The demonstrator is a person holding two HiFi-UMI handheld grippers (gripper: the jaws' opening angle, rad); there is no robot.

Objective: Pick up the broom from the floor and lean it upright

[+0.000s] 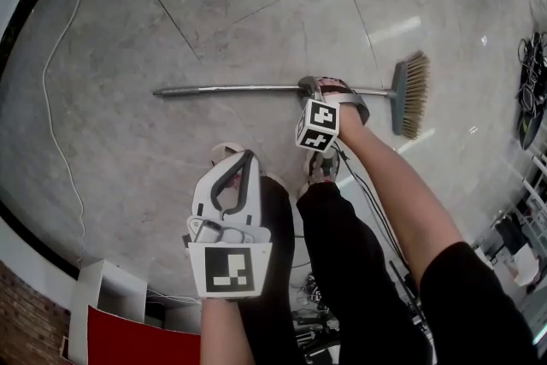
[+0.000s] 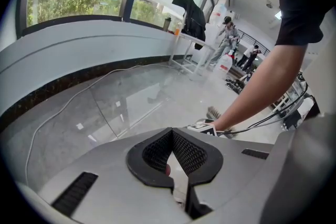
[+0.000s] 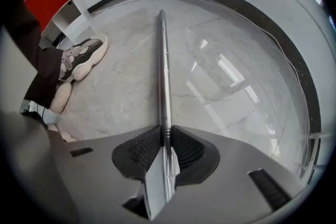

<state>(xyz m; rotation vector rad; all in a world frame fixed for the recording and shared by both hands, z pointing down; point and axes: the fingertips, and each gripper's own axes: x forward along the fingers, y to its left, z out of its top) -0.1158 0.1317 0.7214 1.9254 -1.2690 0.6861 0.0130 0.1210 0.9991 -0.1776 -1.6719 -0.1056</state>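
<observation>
The broom lies flat on the grey stone floor, its metal handle (image 1: 231,89) running left to right and its bristle head (image 1: 412,94) at the right. My right gripper (image 1: 329,89) points straight down onto the handle a short way from the head. In the right gripper view the handle (image 3: 163,71) runs between both pads and my right gripper (image 3: 165,131) is shut on it. My left gripper (image 1: 246,156) hangs nearer the body, above the floor, with its jaws together and nothing in them; the left gripper view shows the same for my left gripper (image 2: 171,132).
A white cable (image 1: 51,98) curves along the floor at the left by the dark wall base. The person's shoes (image 3: 79,60) stand close to the handle. A red and white cabinet (image 1: 128,338) sits by the wall, and cables and gear (image 1: 530,90) lie at the right.
</observation>
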